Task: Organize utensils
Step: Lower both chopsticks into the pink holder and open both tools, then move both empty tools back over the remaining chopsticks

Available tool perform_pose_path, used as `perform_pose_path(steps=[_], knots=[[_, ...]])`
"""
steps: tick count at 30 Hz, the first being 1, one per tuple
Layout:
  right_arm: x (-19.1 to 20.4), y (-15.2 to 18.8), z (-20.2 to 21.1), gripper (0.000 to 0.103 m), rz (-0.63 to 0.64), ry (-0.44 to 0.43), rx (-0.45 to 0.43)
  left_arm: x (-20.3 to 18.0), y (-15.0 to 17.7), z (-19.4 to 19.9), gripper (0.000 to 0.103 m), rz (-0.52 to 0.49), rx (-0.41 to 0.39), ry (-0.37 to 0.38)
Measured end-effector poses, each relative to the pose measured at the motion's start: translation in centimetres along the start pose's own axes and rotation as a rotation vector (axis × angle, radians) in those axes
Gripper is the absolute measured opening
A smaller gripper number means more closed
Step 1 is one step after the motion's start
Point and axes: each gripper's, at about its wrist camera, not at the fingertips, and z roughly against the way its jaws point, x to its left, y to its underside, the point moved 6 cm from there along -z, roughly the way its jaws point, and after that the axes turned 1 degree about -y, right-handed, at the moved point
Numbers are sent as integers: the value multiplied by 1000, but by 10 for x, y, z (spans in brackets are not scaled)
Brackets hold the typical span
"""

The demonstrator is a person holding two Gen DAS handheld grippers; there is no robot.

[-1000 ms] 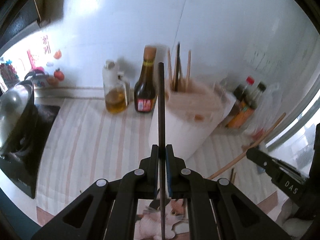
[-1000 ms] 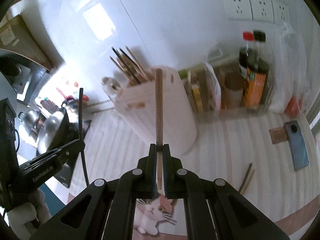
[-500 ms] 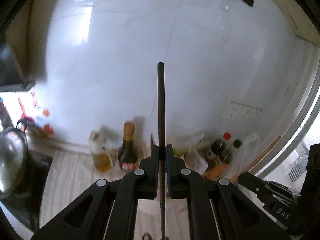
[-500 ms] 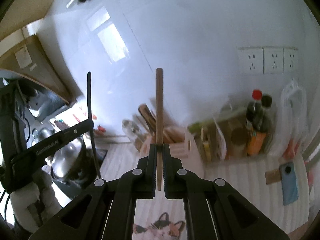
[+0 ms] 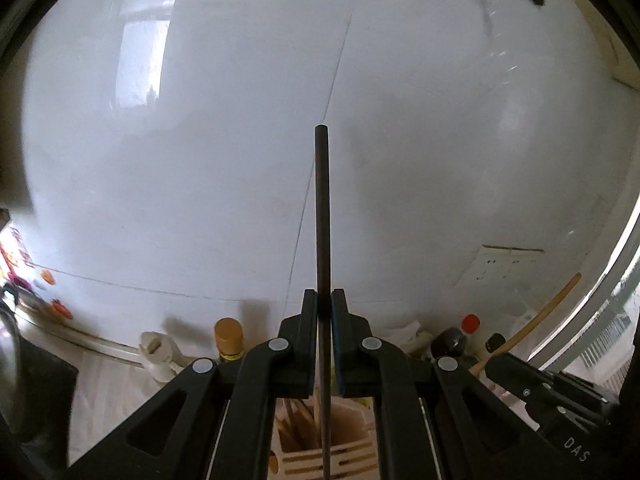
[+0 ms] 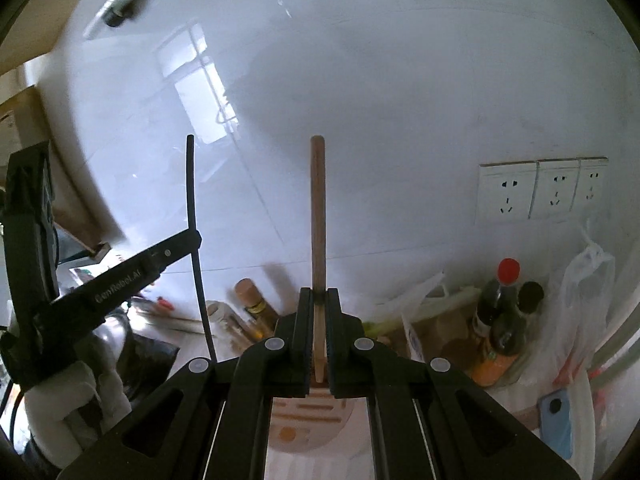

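Observation:
My left gripper [image 5: 324, 300] is shut on a black chopstick [image 5: 322, 208] that stands upright against the white wall. Its lower end hangs over the pale wooden utensil holder [image 5: 332, 444], which holds several chopsticks. My right gripper [image 6: 319, 300] is shut on a wooden chopstick [image 6: 318, 216], also upright, above the same holder [image 6: 308, 420]. The left gripper and its black chopstick [image 6: 194, 216] show at the left of the right wrist view. The right gripper's wooden chopstick [image 5: 532, 320] shows at the right of the left wrist view.
Sauce bottles [image 6: 504, 312] and plastic bags [image 6: 580, 280] stand at the back right under wall sockets [image 6: 540, 190]. A brown-capped bottle [image 5: 229, 336] and an oil jug [image 5: 158, 356] stand behind the holder. A metal pot [image 5: 8, 344] sits far left. A blue phone [image 6: 556, 420] lies right.
Both grippers have tilted up and risen with their chopsticks. The views now face the wall, and the holder has dropped to the bottom edge under the jaws.

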Motion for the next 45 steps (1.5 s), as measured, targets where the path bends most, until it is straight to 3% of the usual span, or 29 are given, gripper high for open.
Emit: perform_pose_path(steps=[8, 19, 31, 33, 35, 37, 41, 42, 45], knots=[[-11, 18, -47, 5, -23, 13, 70, 10, 17, -33, 4, 2, 15, -5], [-19, 42, -72, 5, -25, 26, 122, 16, 32, -64, 4, -1, -6, -5], [-20, 56, -90, 6, -33, -20, 206, 14, 50, -67, 6, -9, 96, 11], [-20, 59, -97, 7, -46, -48, 244, 15, 50, -60, 13, -14, 119, 1], [-20, 62, -101, 11, -64, -71, 269, 19, 49, -48, 33, 2, 119, -21], [-22, 62, -99, 34, -78, -71, 267, 27, 49, -35, 86, 24, 105, -55], [-29, 62, -83, 47, -97, -53, 233, 37, 56, -8, 95, 17, 83, -135], [-30, 62, -78, 53, -102, -49, 230, 39, 60, -3, 102, 16, 86, -156], [-38, 66, -59, 66, -109, -8, 201, 45, 76, 14, 103, -8, 84, -222]])
